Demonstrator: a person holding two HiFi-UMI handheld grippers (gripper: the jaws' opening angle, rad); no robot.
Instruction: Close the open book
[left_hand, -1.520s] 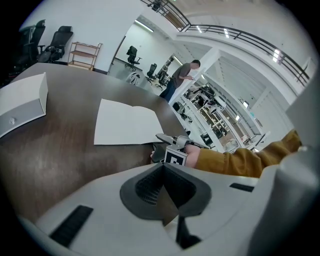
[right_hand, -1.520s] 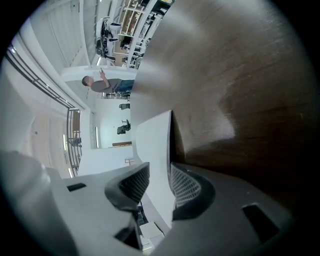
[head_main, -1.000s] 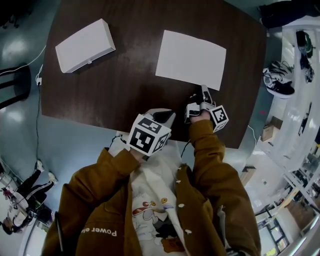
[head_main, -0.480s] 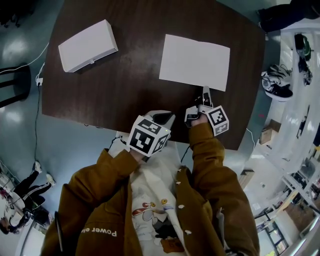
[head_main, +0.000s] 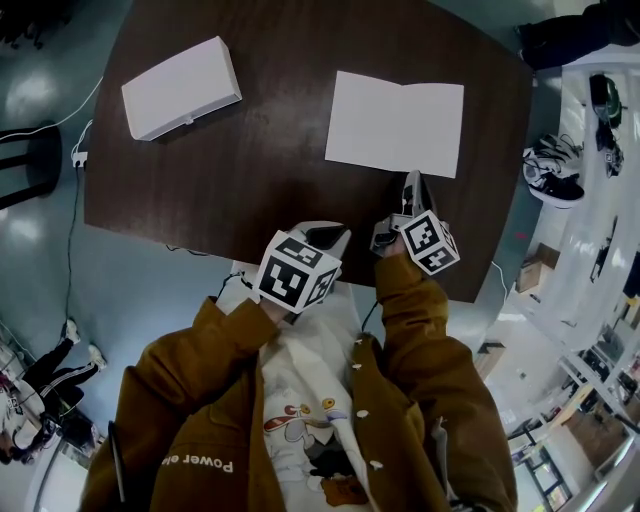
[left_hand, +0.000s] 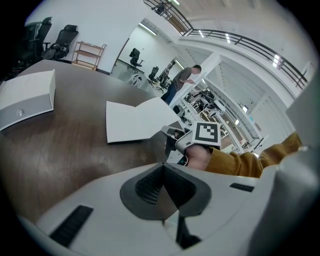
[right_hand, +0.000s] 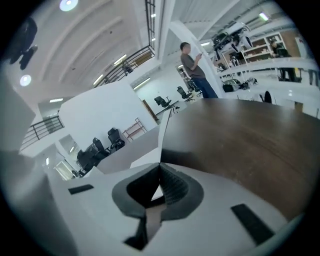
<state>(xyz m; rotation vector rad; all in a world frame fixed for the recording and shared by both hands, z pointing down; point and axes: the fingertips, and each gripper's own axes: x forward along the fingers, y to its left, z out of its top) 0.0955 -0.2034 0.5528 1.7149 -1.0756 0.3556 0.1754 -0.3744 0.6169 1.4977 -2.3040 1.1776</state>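
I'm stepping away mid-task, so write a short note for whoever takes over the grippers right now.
Left gripper: shut, empty, above the near edge of the dark wooden table.
Right gripper: shut on the open white book, at the near edge of its right half, which is raised slightly.
Flat white box: far left of table, untouched.
Done: right half gripped. To do: swing it over onto the left half, release.
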